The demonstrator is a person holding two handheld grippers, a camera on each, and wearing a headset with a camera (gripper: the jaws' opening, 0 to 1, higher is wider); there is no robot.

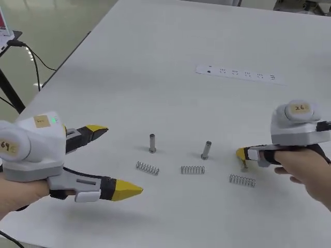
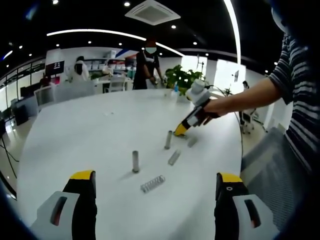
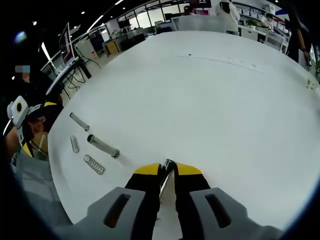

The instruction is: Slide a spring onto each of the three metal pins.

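Note:
Two metal pins stand upright on the white table [image 1: 170, 88]: one [image 1: 152, 143] on the left and one [image 1: 206, 150] in the middle. Three springs [image 1: 147, 168] [image 1: 193, 169] [image 1: 242, 180] lie flat in a row in front of them. My right gripper [image 1: 242, 154] is shut on the third pin [image 3: 168, 169], low at the table beside the rightmost spring. My left gripper [image 1: 116, 160] hovers open at the left, nothing between its yellow-tipped fingers [image 2: 82, 176]. In the left gripper view the pins [image 2: 135, 161] [image 2: 168, 140] stand ahead, with a spring [image 2: 152, 183] nearest.
A white power strip [image 1: 239, 74] lies at the back of the table. A black cable [image 1: 36, 57] hangs off the left edge. Several people and a potted plant [image 2: 182, 80] are beyond the table's far side.

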